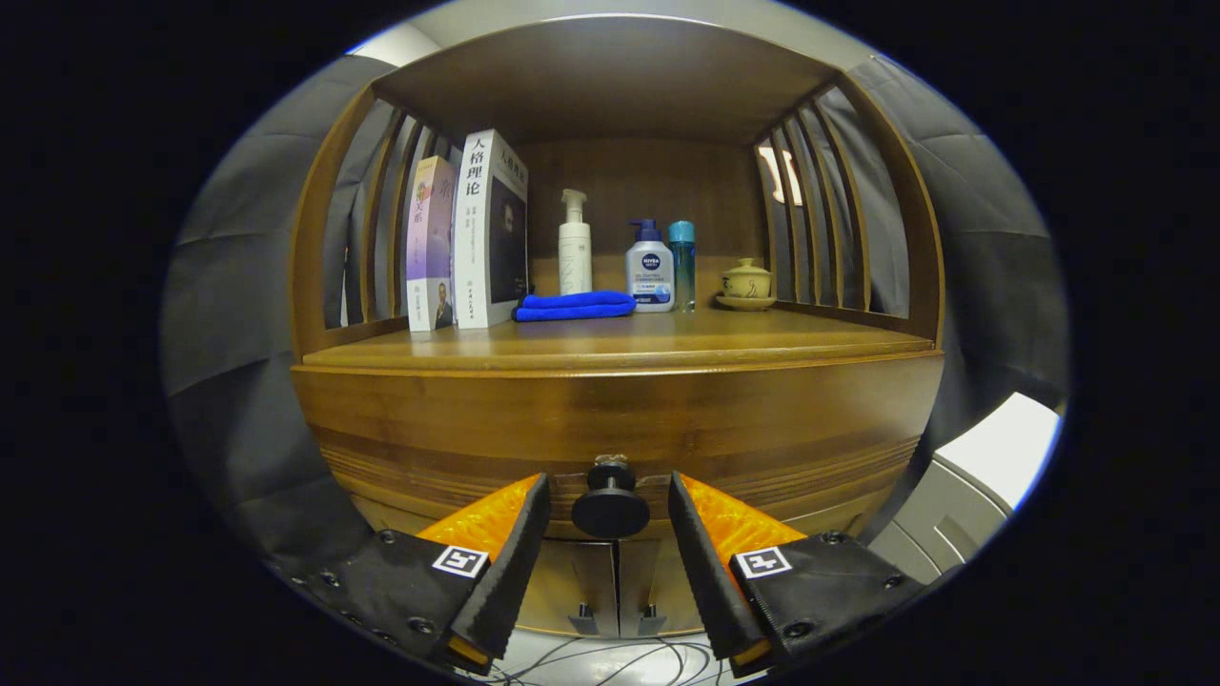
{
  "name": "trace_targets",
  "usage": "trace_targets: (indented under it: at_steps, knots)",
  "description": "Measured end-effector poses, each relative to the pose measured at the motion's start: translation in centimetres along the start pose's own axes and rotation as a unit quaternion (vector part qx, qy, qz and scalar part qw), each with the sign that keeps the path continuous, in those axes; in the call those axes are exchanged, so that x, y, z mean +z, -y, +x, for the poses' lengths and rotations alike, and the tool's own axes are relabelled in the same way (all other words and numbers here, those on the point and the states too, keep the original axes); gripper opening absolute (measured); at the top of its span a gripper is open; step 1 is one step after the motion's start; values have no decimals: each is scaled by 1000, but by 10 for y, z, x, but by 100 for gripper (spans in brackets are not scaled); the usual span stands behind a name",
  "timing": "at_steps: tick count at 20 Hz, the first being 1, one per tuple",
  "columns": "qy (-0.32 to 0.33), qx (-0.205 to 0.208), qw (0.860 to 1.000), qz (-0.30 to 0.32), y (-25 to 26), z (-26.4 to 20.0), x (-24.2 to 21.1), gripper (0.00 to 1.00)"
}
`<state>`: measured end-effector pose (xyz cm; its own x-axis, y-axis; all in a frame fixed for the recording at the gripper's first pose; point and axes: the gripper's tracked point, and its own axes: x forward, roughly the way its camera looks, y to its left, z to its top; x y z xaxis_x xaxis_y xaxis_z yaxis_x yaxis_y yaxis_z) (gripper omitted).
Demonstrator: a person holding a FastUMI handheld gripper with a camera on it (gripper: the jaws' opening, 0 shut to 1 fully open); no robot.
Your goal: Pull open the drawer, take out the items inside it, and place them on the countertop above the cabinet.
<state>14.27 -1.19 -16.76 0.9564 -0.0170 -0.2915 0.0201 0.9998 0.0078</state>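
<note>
The wooden cabinet (610,419) stands just beyond the gripper (610,514). Its drawer (610,433) is closed, so the items inside are hidden. The tabletop (667,338) above it already carries two books (467,238), a folded blue cloth (575,306), three bottles (650,267) and a small lidded cup (746,282). The round black knob (610,503) sits between the spread fingers (515,553), not yet touched; I judge they are lined up to close on it and pull.
</note>
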Motion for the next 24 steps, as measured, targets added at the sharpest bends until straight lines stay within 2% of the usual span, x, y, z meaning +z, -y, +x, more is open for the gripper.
trace_targets:
  at_steps: [4, 8, 13, 24]
  knots:
    - [1, 0, 1000, -6, 2, 1, 0, 52]
    - [-11, -7, 1000, 1, 1, 4, -3, 38]
    - [-13, -11, 1000, -1, 1, -5, -6, 38]
    - [-13, -19, 1000, -15, -3, -67, -20, 38]
